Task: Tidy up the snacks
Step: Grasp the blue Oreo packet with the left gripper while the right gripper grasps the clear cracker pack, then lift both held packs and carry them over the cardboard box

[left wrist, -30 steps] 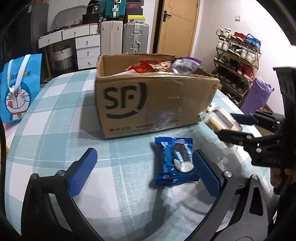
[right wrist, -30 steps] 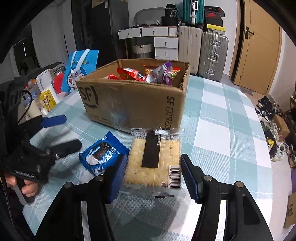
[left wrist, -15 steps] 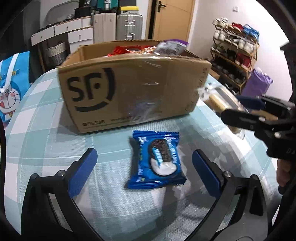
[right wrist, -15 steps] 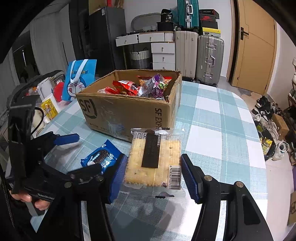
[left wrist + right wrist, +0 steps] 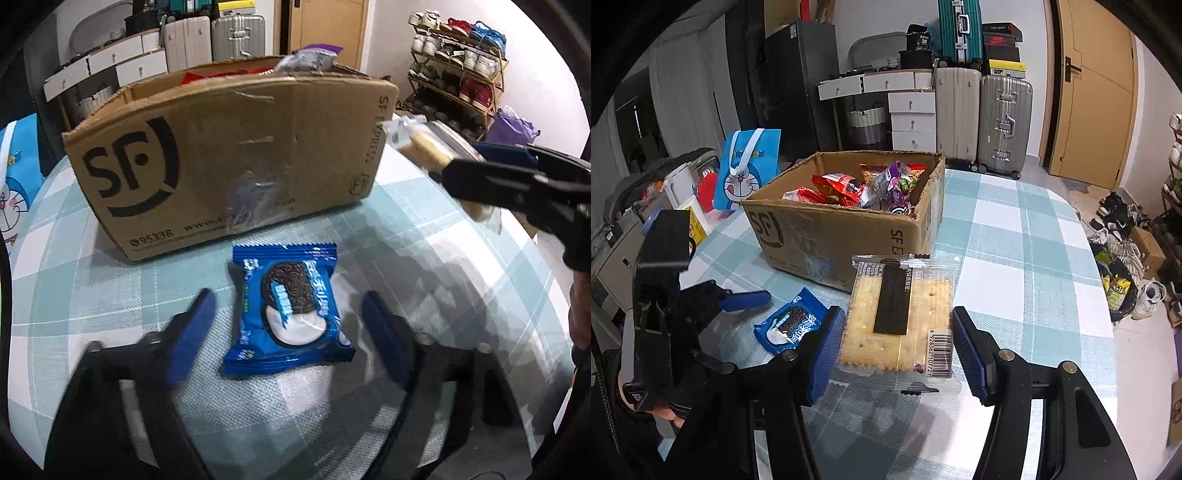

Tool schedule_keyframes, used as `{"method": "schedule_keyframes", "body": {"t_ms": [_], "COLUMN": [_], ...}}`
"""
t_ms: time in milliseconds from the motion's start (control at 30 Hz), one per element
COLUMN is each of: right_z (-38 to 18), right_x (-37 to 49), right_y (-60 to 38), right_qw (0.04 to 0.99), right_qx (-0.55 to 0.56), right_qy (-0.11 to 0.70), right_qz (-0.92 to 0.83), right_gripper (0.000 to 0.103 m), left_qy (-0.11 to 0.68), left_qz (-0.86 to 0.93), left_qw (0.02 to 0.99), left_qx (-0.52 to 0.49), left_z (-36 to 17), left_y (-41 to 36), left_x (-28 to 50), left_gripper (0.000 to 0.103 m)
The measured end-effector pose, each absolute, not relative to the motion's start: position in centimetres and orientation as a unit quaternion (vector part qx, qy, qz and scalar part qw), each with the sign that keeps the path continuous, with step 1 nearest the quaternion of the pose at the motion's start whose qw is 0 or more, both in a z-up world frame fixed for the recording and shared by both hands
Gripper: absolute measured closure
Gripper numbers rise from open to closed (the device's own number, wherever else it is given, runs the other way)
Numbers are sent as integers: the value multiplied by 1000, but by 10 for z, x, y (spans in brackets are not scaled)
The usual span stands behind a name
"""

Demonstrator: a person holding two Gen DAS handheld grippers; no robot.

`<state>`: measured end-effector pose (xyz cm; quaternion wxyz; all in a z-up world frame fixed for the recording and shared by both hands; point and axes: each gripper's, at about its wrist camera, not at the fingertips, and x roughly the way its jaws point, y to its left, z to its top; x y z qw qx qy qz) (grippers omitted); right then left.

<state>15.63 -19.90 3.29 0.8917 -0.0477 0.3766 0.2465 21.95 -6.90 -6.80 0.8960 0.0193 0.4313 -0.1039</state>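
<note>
A blue cookie packet [image 5: 288,310] lies flat on the checked tablecloth in front of the cardboard box [image 5: 229,158]. My left gripper [image 5: 287,306] straddles the packet. Its jaws are closing, and a gap still shows on each side of the packet. The right wrist view shows the same packet [image 5: 792,325] with one left finger [image 5: 746,300] beside it. My right gripper [image 5: 898,314] is shut on a clear pack of crackers [image 5: 868,314], held above the table near the box's corner. The box [image 5: 849,229] holds several red and purple snack bags.
A blue cartoon bag [image 5: 746,173] stands left of the box. Bottles and small items crowd the far left. Suitcases [image 5: 1004,122] and white drawers stand behind the table, and a shoe rack [image 5: 458,74] is at the right. The tablecloth [image 5: 1015,258] stretches right of the box.
My left gripper has moved in over the cookie packet, now centred between its fingers, and the fingers have drawn closer together. The right gripper has risen slightly, still holding the crackers.
</note>
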Motion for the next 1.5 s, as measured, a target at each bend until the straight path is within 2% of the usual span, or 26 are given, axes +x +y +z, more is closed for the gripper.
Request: {"method": "schedule_keyframes", "body": {"t_ms": [33,133,200,433,800,1500], "right_z": [33,33,34,37,41,83], "right_x": [156,156,156,155,153,131], "right_y": [-199,-199,-199,-200,-202,-217], "right_qw": [892,892,893,894,896,913], "right_qx": [-48,-47,-46,-46,-42,1], "right_qy": [377,377,376,372,369,305], "right_qz": [245,245,244,245,244,272], "right_gripper": [43,43,43,43,43,43], "left_qy": [434,434,432,427,384,297], "left_qz": [-107,-118,-125,-124,-112,-84], "left_qw": [894,893,893,896,916,950], "left_qx": [15,12,4,-5,-25,-54], "left_z": [-69,-70,-69,-70,-43,62], "left_y": [-70,-74,-76,-70,-43,25], "left_x": [220,220,220,219,196,156], "left_gripper": [49,56,57,58,60,60]}}
